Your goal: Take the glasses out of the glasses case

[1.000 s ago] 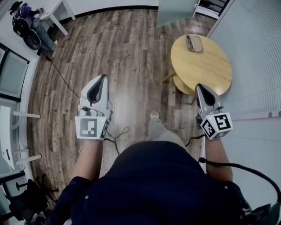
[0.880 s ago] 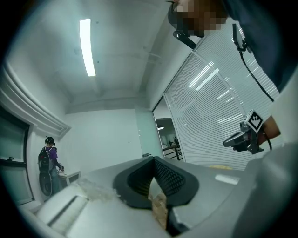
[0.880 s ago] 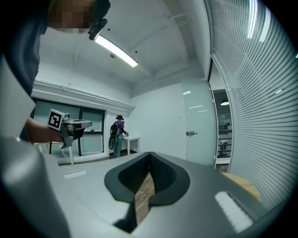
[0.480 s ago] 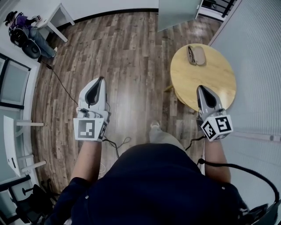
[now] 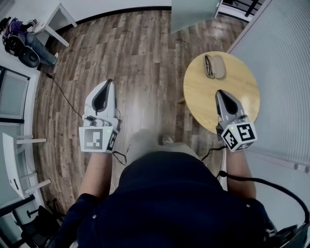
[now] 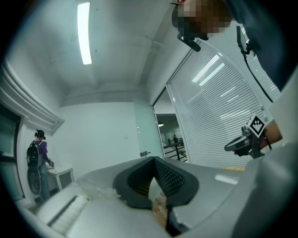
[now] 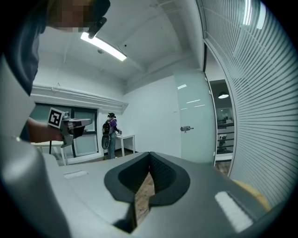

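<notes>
A beige glasses case lies on the far part of a round wooden table, with a dark shape along its left side; whether it is open is too small to tell. My right gripper hovers over the table's near half, pointing toward the case and well short of it. Its jaws are shut with nothing between them. My left gripper hangs over the wooden floor left of the table, also shut and empty. Neither gripper view shows the case.
Blinds run close along the table's right side. A frosted glass door stands behind it. A cable trails over the floor at left. White tables stand at the left wall, and a person stands far back left.
The table and case have come nearer in the head view. My right gripper now reaches over the table's near half instead of its edge. Both grippers stay shut.
</notes>
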Action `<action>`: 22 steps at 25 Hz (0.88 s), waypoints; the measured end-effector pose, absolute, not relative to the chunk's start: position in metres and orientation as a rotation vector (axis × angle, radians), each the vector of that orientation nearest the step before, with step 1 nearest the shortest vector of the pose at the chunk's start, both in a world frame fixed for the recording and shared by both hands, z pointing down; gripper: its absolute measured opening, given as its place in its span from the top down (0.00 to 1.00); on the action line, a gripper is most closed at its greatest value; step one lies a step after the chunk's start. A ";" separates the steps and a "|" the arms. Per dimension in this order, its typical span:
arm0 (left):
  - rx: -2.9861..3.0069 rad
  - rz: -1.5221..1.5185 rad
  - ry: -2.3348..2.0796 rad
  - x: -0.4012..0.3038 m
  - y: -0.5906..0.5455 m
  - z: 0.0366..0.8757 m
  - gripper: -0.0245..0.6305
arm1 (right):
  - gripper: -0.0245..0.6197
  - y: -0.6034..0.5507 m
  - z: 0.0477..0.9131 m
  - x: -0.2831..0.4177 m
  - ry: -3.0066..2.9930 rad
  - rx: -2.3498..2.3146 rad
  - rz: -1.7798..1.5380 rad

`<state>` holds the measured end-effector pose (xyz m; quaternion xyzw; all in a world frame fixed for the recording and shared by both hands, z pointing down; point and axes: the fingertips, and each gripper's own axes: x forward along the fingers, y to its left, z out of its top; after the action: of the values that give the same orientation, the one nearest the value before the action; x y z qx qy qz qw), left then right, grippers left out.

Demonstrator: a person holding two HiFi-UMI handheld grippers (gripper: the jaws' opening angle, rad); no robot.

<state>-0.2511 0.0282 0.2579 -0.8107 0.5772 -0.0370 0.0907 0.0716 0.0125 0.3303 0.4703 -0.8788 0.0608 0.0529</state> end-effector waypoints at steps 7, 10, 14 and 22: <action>-2.471 -0.110 1.683 -0.246 -0.026 0.277 0.95 | 0.95 -0.035 0.334 0.079 -2.635 1.483 0.183; -2.490 -0.091 1.633 -0.242 -0.058 0.274 0.95 | 0.95 -0.056 0.335 0.083 -2.607 1.527 0.182; -2.518 -0.058 1.560 -0.241 -0.105 0.271 0.95 | 0.95 -0.088 0.336 0.085 -2.561 1.594 0.175; -2.618 -0.089 1.353 -0.212 -0.207 0.287 0.95 | 0.95 -0.151 0.346 0.098 -2.440 1.756 0.199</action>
<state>-0.2121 -0.2071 0.2871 -0.8839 0.4566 -0.0301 0.0966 0.0979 -0.1510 0.3463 0.5817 -0.8082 0.0658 0.0642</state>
